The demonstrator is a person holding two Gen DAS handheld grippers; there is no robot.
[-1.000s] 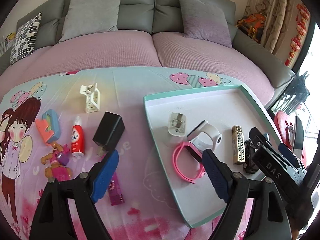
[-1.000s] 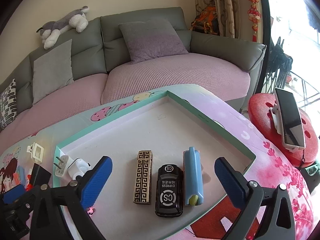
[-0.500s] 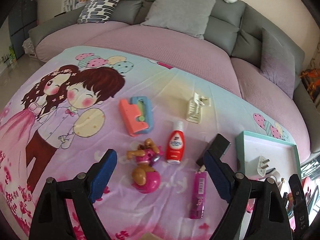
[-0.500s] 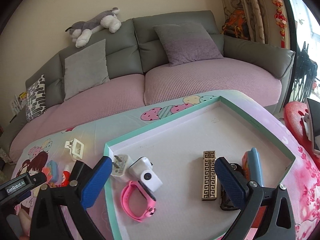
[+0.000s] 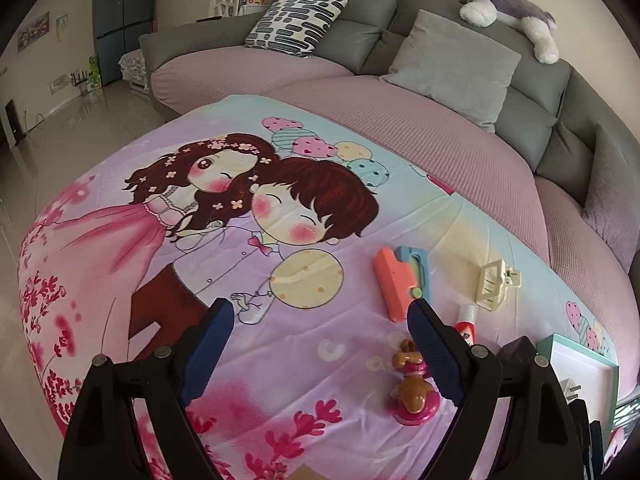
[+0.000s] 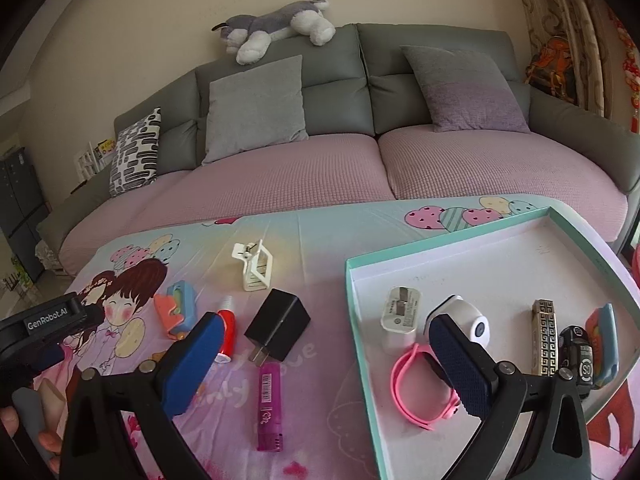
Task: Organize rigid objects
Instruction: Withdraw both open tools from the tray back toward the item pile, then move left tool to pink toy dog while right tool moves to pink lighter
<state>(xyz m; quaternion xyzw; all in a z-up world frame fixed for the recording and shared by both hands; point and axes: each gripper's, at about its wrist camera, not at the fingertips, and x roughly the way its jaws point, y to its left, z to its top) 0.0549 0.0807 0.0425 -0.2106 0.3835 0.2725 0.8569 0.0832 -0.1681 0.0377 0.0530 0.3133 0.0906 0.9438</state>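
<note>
In the left wrist view, the left hand-held gripper [image 5: 320,344] hangs over the cartoon-print cloth [image 5: 168,240] on the surface, its blue pads spread wide with nothing between them. Beyond its right pad lie one orange-and-blue toy [image 5: 402,280], one cream hair claw clip [image 5: 496,285], one red-and-white bottle [image 5: 466,322] and one pink dog figurine [image 5: 412,392]. A corner of the teal-rimmed tray [image 5: 576,354] shows at the right edge.

In the right wrist view, the right hand-held gripper [image 6: 320,364] also stands wide apart and empty. On the cloth lie one black charger [image 6: 278,326] and one magenta tube [image 6: 269,406]. Inside the tray [image 6: 440,246] rest one white plug adapter [image 6: 400,316], one white camera [image 6: 466,318], one pink band [image 6: 416,390], one gold patterned bar [image 6: 545,336], one black toy car [image 6: 578,350] and one blue-and-orange toy [image 6: 604,346].
</note>
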